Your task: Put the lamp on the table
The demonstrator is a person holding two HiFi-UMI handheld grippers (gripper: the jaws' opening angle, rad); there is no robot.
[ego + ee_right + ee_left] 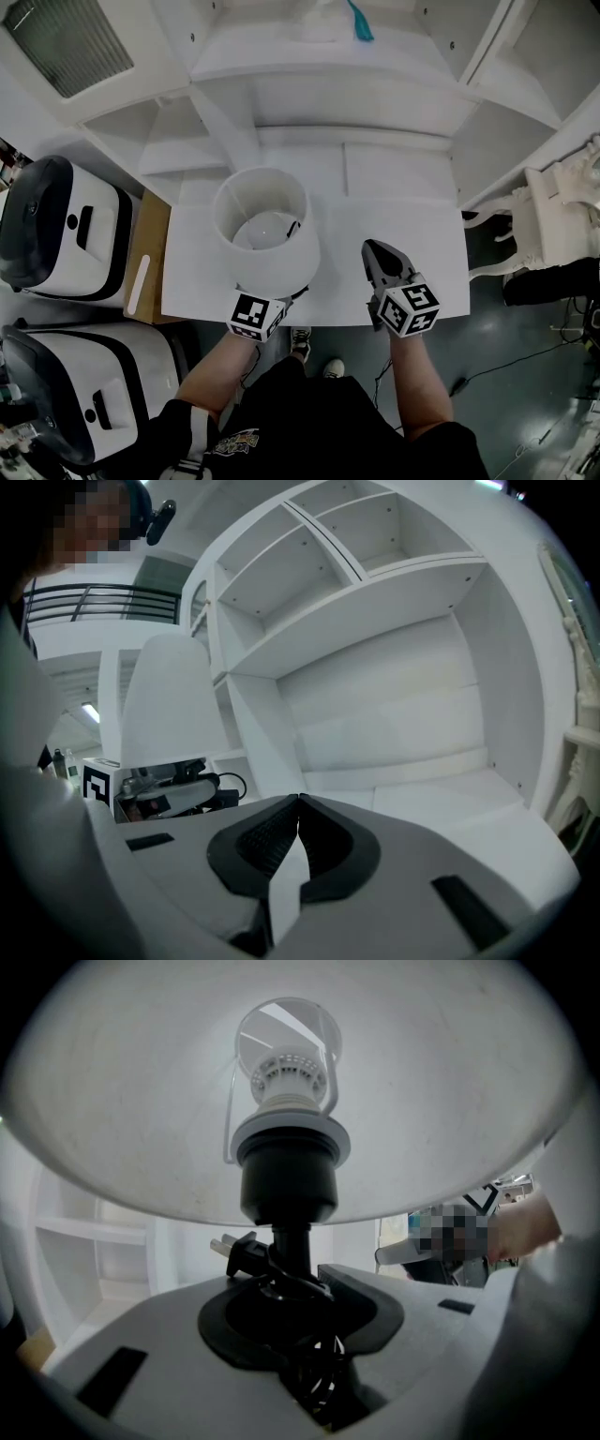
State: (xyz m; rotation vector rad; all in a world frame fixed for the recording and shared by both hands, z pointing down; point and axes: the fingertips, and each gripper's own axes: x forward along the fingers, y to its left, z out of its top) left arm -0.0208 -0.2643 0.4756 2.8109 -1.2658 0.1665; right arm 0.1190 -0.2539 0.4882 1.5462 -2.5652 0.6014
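The left gripper (292, 1288) was closed on the black stem (291, 1241) of the lamp (281, 264), under the shade. This kept the lamp upright over the front part of the table (412, 225), with the bundled cord (309, 1372) caught in the same grip. The right gripper (377, 251) had its jaws together and empty just beside the lamp, probably ready to steady it. The base was hidden, so I could not tell if it touched the table.
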